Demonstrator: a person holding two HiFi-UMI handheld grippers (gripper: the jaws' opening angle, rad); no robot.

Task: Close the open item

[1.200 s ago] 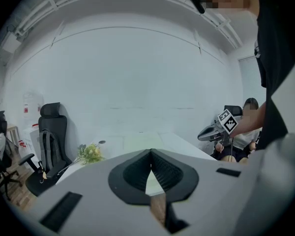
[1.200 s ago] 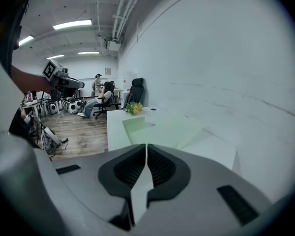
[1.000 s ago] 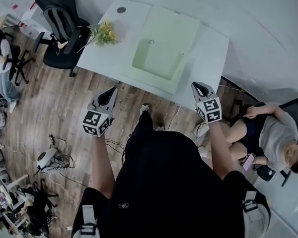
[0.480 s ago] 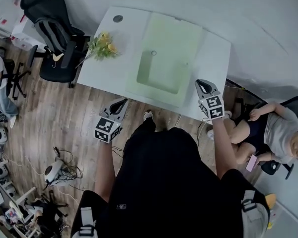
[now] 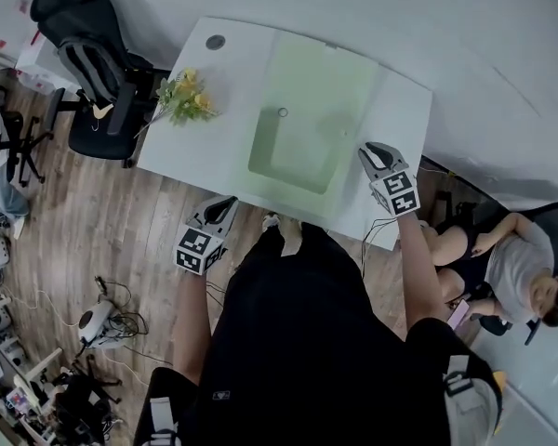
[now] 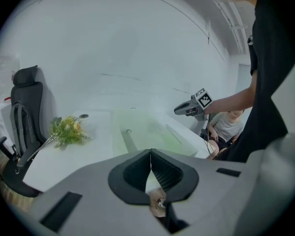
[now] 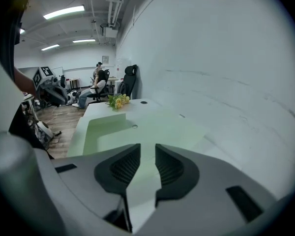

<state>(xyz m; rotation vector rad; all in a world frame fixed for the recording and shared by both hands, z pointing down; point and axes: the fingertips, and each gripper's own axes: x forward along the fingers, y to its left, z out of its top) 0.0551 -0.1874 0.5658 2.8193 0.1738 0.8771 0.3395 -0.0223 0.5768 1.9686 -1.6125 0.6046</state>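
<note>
You are holding the left gripper (image 6: 151, 152) with its fingers pressed fully together. The two ribbed pads are meeting in a single line and nothing is sitting between them. In the head view it is hanging just off the near edge of the white table (image 5: 214, 133), over the wooden floor (image 5: 102, 221). It is pointing up toward the table and touching nothing.

You are holding the right gripper (image 7: 147, 150) with its fingers a small way apart. They have just been opening, and a narrow gap is showing between the pads. Only the tabletop and the green surface are showing through that gap, so the gripper is gripping nothing. In the head view its tips are sitting over the table's right part, just beside the right edge of the pale green item (image 5: 302, 110), and I cannot tell whether they are touching the surface.

The pale green item is lying open across the middle of the table, between your two grippers and beyond them. A bunch of yellow flowers (image 5: 186, 96) is lying to its left.
</note>
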